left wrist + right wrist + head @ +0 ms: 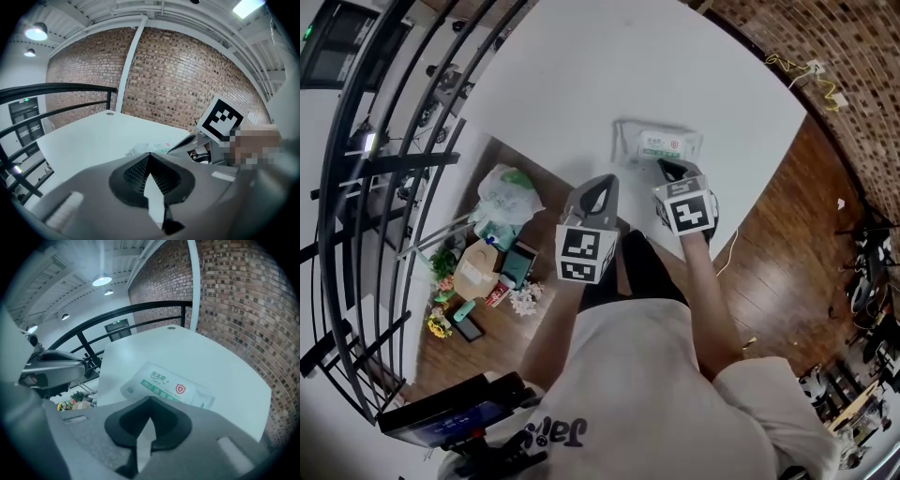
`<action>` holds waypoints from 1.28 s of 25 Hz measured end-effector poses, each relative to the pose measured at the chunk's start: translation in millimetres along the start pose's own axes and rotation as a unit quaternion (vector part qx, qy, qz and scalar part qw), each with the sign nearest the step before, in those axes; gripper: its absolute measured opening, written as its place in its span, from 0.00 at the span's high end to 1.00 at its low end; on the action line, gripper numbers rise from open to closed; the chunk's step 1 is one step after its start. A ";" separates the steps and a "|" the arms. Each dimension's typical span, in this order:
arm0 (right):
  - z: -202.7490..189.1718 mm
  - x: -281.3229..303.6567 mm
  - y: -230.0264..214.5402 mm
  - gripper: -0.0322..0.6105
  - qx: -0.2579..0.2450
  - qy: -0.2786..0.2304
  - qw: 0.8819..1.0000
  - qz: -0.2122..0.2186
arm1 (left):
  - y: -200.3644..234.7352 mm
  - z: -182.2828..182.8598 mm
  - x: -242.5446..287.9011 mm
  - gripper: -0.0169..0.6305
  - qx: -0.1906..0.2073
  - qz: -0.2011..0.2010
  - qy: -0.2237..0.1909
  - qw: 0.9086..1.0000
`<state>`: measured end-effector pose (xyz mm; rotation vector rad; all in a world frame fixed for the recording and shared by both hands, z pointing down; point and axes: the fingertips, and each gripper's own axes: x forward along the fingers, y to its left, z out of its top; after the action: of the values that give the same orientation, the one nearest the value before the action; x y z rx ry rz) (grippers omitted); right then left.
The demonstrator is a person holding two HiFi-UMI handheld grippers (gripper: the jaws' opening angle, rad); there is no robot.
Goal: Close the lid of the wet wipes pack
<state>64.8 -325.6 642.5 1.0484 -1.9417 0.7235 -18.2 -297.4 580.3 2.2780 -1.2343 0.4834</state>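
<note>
**Both grippers clenched at the near edge of a white desk, wipes pack just ahead**

A wide white desk [609, 66] fills the upper middle of the head view, bare apart from the wet wipes pack [661, 143] lying flat near its near edge. A brick wall [853, 66] curves round the far right, a black railing [384, 141] runs along the left, and a wood floor [787, 253] shows below the desk's edge. On that floor to the left sit a white plastic bag [508, 192], a cardboard box [475, 267] and small clutter.

The right gripper [668, 170] has its fingers pressed together with nothing between them, tips just at the pack's near side; whether they touch it is unclear. The left gripper [602, 187], fingers likewise clenched and empty, hangs beside it over the desk's edge, apart from the pack. From the left gripper view, the right gripper hides part of the pack. The lid's position cannot be made out.
</note>
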 end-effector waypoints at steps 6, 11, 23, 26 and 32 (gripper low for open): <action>-3.7 6.3 -5.5 0.96 0.031 0.010 0.999 0.010 | 12.8 5.7 2.7 0.95 0.000 0.003 0.001 1.000; -3.1 12.2 -4.5 0.96 0.034 0.021 0.999 0.022 | 21.0 0.4 10.0 0.95 -0.014 0.000 0.011 1.000; 6.0 20.4 -1.1 0.96 -0.045 0.092 0.994 0.042 | 22.9 2.2 31.7 0.95 0.014 -0.045 0.030 0.998; 5.5 24.3 -1.6 0.97 -0.048 0.104 0.992 0.053 | 28.3 -0.3 35.7 0.95 0.013 -0.054 0.034 0.998; 3.2 18.3 -1.0 0.96 -0.008 0.064 0.997 0.046 | 32.2 8.3 36.9 0.95 0.011 -0.074 0.033 0.997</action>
<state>58.2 -336.0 656.5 0.8860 -1.8924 0.8047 -25.4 -341.8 601.2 2.3318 -1.0245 0.5164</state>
